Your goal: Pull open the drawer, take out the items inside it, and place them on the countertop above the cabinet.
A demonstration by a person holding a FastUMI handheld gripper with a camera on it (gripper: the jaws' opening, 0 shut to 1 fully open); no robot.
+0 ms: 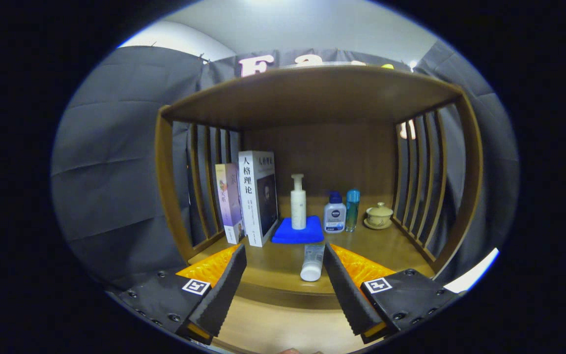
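The gripper [283,290] has its 2 fingers spread wide apart and it holds nothing. Between the fingers, just ahead of them, a white plastic tube [312,263] lies on its side on the brown wooden counter [386,246], with the cap toward the front edge. I judge this tube is an item already taken from the drawer and set down, so the placing step looks finished. The next move, I think, calls for drawing the gripper straight back toward 6 o'clock and going down for the next item; I cannot see the drawer from here. Beyond the tube, at 12 o'clock, a white pump bottle [298,201] stands on a folded blue cloth [297,231]. 2 upright books [248,199] stand at 10 o'clock, and a small white bottle [334,212], a slim blue bottle [352,209] and a cream lidded cup [379,215] at 1 o'clock. Slatted wooden side walls [418,182] and a shelf board above close the space, so free room is mostly at the front.
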